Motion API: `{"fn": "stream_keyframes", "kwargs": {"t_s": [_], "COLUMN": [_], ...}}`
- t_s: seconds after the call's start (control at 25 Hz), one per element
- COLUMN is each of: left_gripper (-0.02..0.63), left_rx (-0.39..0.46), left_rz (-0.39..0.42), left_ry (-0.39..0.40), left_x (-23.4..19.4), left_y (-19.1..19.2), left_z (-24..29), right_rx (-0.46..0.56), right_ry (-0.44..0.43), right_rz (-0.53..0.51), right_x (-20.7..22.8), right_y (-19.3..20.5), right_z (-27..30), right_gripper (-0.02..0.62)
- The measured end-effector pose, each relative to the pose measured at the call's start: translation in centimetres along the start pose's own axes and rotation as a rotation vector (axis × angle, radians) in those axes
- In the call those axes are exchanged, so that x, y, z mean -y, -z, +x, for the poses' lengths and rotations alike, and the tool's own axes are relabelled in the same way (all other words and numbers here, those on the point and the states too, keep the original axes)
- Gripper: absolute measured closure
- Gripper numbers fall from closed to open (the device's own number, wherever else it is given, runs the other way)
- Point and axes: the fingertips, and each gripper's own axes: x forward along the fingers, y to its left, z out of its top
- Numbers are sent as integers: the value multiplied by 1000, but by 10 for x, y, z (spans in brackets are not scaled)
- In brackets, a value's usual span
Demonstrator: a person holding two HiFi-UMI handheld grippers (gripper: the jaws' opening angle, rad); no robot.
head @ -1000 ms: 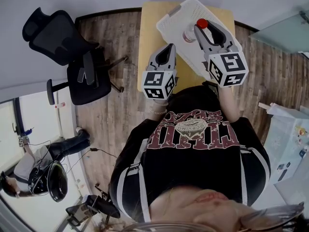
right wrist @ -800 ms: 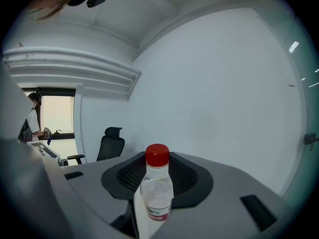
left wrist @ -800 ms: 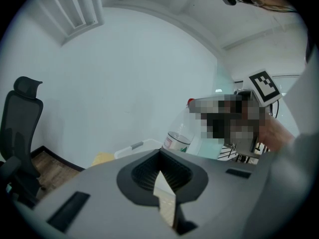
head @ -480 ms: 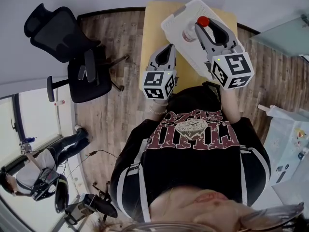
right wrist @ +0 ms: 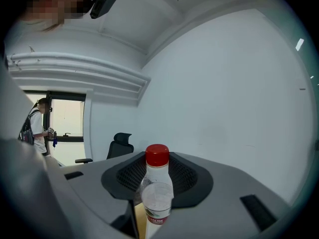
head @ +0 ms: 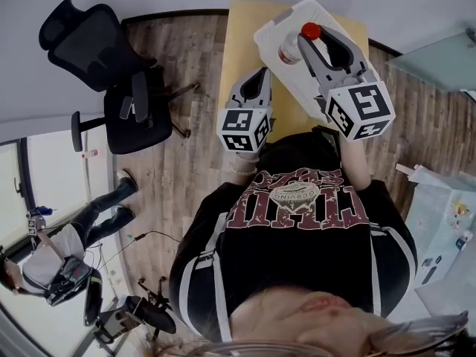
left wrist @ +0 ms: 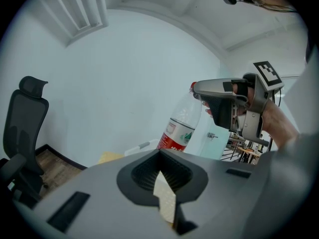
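My right gripper [head: 316,42] is shut on a clear water bottle [head: 291,47] with a red cap [head: 311,30] and holds it above a white tray [head: 294,17] on the yellow table [head: 236,43]. In the right gripper view the bottle [right wrist: 157,193] stands upright between the jaws. The left gripper [head: 261,74] hovers over the table's near left part, shut, with nothing in it. In the left gripper view, the bottle [left wrist: 182,128] with its red label hangs tilted ahead, with the right gripper [left wrist: 224,103] at its top.
A black office chair [head: 111,73] stands on the wood floor left of the table. Another person [head: 52,251] is at the lower left. A pale glass panel [head: 439,50] and white boxes [head: 439,207] lie to the right. A plain wall is behind the table.
The right gripper has risen with the bottle. In the left gripper view the bottle now sits higher and shows its label.
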Motion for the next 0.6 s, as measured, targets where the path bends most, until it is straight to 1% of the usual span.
{"fn": "stream_keyframes", "kwargs": {"t_s": [0.24,0.6], "left_gripper": [557,557], "left_rx": [0,4], "left_rz": [-5,-22], "left_ry": [-16,-42], "left_x": [-1,-23], "left_y": [1,4], "left_z": [-5,-19], "right_rx": [14,13], "right_ry": [-40,-94], "right_rz": [-6,-4], "right_x": [-12,-41], "right_y": [-7,-8], "right_z": [-2,14], "right_gripper": [443,443]}}
